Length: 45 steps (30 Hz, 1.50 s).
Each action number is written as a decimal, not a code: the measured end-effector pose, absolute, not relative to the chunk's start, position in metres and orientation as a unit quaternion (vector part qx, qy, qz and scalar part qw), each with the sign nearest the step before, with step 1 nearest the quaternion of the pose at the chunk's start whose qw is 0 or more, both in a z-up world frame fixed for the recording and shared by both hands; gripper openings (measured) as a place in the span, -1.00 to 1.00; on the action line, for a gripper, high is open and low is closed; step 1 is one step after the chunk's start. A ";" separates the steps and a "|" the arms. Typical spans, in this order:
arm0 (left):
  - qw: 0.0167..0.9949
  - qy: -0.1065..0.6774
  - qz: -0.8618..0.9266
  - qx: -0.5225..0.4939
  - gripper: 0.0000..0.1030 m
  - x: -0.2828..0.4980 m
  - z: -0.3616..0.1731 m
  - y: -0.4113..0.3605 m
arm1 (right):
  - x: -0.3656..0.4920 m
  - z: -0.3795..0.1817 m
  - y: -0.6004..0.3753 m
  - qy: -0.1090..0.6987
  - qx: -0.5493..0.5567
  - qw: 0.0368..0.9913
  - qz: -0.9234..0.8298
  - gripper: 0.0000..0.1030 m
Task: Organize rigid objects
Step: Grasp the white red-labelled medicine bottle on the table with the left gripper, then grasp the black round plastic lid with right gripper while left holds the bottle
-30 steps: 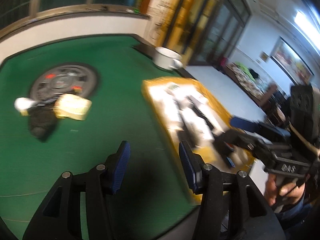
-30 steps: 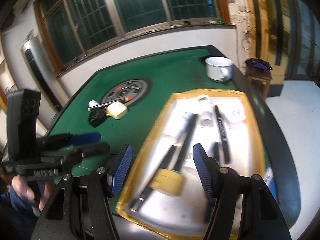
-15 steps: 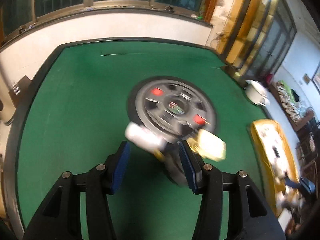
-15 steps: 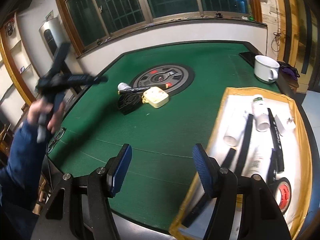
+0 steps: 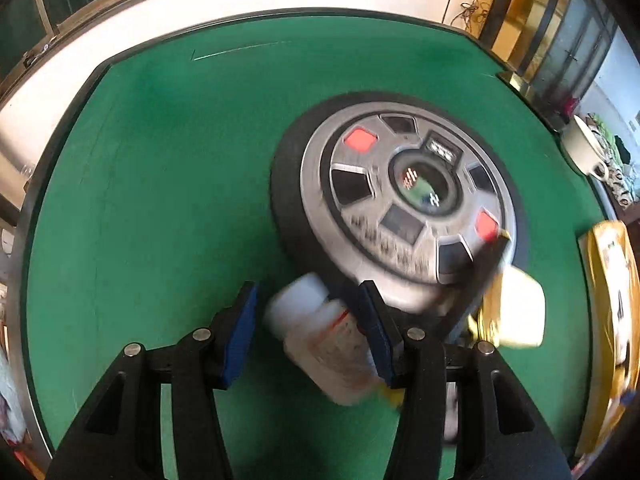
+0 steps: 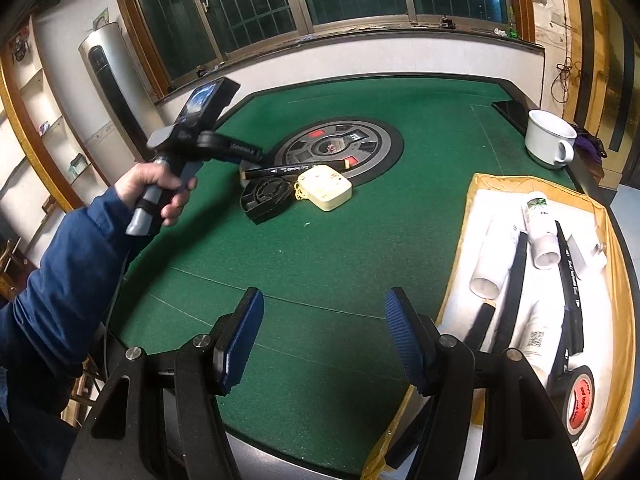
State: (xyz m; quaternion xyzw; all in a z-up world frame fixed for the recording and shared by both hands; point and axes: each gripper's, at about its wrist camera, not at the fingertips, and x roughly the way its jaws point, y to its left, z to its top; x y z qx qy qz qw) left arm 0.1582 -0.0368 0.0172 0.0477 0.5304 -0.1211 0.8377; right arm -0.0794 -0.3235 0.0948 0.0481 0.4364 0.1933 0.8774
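Swung since the earlier frame from above the yellow tray [image 6: 480, 184] across to the loose pile beside the round grey disc [image 5: 404, 200]: left hand-held gripper [image 5: 308, 332], now tilted steeply down over the green bench [image 5: 160, 180]. Jaws parted, with a white bottle [image 5: 320, 340] lying between the blue pads [image 5: 240, 332]; near the right pad, clear of the left, contact not resolvable through the blur. Just right of the same gripper: black marker [image 5: 476, 280], cream box [image 5: 516, 312]. Seen from the right wrist: black fan-shaped part [image 6: 268, 196] below the marker, touching the cream box's chain. Right hand-held gripper [image 6: 324, 340] open and empty, poised over the bench's near edge. To its right, in the tray: white tubes [image 6: 496, 256], black pens [image 6: 568, 276], red-and-black tape roll [image 6: 580, 400]. Far right: white mug [image 6: 548, 140].
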 end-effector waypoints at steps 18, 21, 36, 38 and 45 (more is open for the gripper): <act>0.851 0.507 -0.125 0.057 -0.01 0.114 0.011 -0.007 | -0.073 0.094 -0.296 0.436 0.048 0.873 0.212 0.14; 0.866 0.490 -0.095 0.042 -0.01 0.109 0.007 -0.009 | -0.061 0.095 -0.289 0.439 0.063 0.871 0.209 0.14; 0.879 0.469 -0.080 -0.010 -0.01 0.104 0.005 0.019 | 0.020 0.054 -0.195 0.464 0.044 0.862 0.202 0.35; 0.879 0.470 -0.082 -0.015 -0.01 0.104 0.005 0.021 | 0.027 0.048 -0.182 0.464 0.024 0.863 0.200 0.35; 0.880 0.469 -0.077 -0.006 -0.01 0.106 0.003 0.017 | 0.049 0.033 -0.155 0.465 -0.039 0.867 0.175 0.35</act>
